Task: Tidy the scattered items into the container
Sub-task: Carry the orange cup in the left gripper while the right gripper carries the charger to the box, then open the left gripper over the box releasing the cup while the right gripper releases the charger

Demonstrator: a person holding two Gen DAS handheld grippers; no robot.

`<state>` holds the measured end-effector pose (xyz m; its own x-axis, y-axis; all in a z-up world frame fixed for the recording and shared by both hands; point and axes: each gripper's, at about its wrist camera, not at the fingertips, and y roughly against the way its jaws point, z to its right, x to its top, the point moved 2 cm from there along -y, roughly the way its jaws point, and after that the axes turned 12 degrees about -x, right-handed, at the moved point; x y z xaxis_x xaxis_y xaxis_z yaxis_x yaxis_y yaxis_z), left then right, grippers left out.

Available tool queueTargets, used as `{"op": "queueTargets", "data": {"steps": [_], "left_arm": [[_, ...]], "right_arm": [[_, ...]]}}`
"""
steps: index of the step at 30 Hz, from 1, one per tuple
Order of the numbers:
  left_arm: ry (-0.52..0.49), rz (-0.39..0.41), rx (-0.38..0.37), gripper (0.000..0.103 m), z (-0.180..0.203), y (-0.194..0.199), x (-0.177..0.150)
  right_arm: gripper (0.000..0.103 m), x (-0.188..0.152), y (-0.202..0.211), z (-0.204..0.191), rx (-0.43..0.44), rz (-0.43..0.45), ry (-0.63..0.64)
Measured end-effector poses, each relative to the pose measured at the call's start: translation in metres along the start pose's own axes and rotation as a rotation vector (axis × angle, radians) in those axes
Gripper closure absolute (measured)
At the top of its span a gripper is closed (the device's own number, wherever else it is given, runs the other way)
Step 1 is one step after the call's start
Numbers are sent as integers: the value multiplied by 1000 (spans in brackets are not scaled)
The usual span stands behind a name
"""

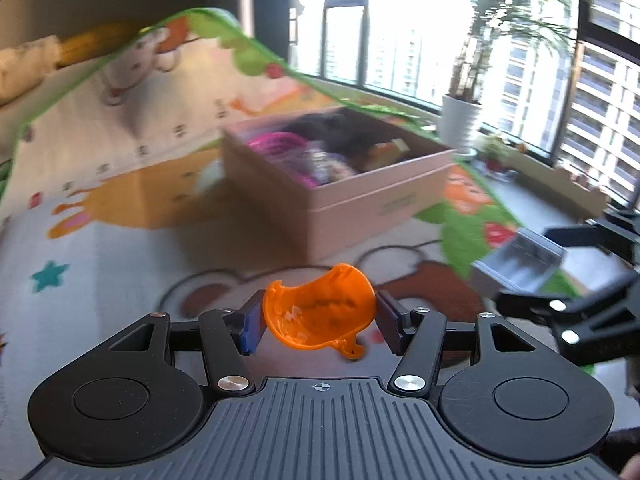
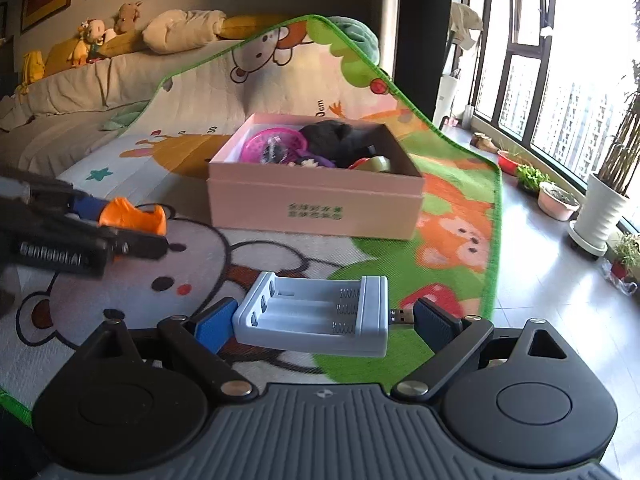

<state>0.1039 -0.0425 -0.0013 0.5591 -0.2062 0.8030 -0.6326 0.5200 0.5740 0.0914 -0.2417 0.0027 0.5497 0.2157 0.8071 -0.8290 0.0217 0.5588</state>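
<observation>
My left gripper (image 1: 320,322) is shut on an orange plastic scoop (image 1: 320,314), held above the play mat short of the pink box (image 1: 360,196). My right gripper (image 2: 324,320) is shut on a grey battery charger (image 2: 316,316) with a USB plug on its right end. The pink box (image 2: 316,204) stands open on the mat ahead, holding a magenta disc (image 2: 276,142), a black soft item and other toys. In the right wrist view the left gripper (image 2: 80,232) with the orange scoop (image 2: 134,216) is at the left. In the left wrist view the charger (image 1: 520,264) is at the right.
A cartoon play mat (image 2: 460,216) covers the floor and runs up a sofa (image 2: 72,92) with cushions and plush toys. Potted plants (image 2: 604,204) stand along the window on the right over bare grey floor.
</observation>
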Motion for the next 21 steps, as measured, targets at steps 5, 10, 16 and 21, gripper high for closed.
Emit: {"op": "queueTargets", "data": {"steps": [5,10,16,21], "left_arm": [[-20,36,-38,41,2,-13,26],[-16,96,-57,41,-10,-30,59],[-38,205,-38,40,-23,-52,106],[20,180,-12,19,-49,-86,120]], "right_arm": [[9,26,0,21,27,9,-50],[9,73,-13,37,53,60,-119],[9,142,-50,47,104,142,-196],[4,170,-104,45,143,75,-218]]}}
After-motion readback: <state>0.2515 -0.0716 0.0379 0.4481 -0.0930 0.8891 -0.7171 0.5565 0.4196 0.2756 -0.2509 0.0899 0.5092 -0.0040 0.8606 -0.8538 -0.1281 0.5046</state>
